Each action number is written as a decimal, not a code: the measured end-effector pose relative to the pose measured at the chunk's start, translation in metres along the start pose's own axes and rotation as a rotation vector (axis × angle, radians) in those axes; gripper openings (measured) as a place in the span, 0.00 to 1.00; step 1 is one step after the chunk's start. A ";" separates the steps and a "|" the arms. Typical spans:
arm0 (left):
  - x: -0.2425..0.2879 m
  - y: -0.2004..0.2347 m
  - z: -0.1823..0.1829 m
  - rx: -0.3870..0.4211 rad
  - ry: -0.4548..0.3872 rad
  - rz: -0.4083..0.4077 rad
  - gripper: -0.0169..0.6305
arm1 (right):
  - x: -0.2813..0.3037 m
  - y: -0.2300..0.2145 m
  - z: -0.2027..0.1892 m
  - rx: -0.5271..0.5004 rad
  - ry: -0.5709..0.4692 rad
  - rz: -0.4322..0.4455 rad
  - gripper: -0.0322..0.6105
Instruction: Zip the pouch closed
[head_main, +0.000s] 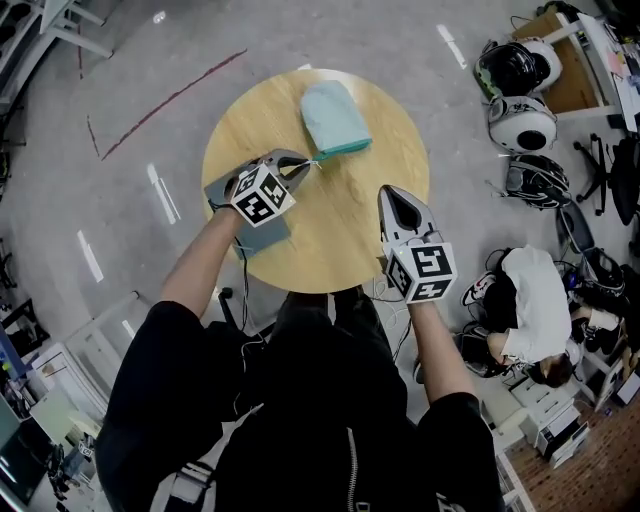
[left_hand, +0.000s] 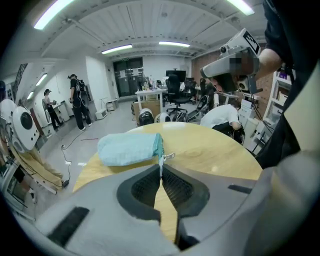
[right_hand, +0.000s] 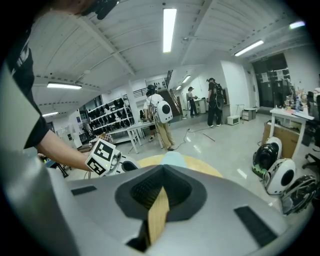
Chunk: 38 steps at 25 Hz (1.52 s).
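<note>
We see a teal pouch (head_main: 333, 117) lying toward the far edge of a round wooden table (head_main: 340, 235). Our left gripper (left_hand: 160, 171) pinches its white zipper pull (left_hand: 160, 161), apparently ready to draw it along. Our right gripper (right_hand: 161, 181) hovers well apart, closed and empty.

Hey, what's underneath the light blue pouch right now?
The pouch lies on the round wooden table; bare wood shows all around it. The patch directly beneath is covered, so anything there is hidden.
</note>
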<state>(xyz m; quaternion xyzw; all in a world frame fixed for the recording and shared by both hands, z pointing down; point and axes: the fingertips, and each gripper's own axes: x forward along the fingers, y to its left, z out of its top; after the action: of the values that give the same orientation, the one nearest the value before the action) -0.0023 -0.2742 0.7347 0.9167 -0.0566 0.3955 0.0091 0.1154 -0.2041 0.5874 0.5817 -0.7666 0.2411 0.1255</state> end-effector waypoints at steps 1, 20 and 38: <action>-0.004 0.000 0.007 0.001 -0.010 0.005 0.05 | -0.001 0.001 0.003 -0.005 -0.007 0.005 0.05; -0.091 -0.036 0.105 -0.275 -0.221 0.163 0.05 | -0.064 0.017 0.050 -0.105 -0.065 0.151 0.05; -0.153 -0.120 0.136 -0.373 -0.365 0.173 0.05 | -0.065 0.100 0.035 -0.215 0.041 0.506 0.17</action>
<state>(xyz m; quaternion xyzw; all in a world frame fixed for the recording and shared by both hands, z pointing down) 0.0051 -0.1489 0.5331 0.9471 -0.2070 0.2059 0.1336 0.0421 -0.1473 0.5046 0.3502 -0.9060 0.1936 0.1380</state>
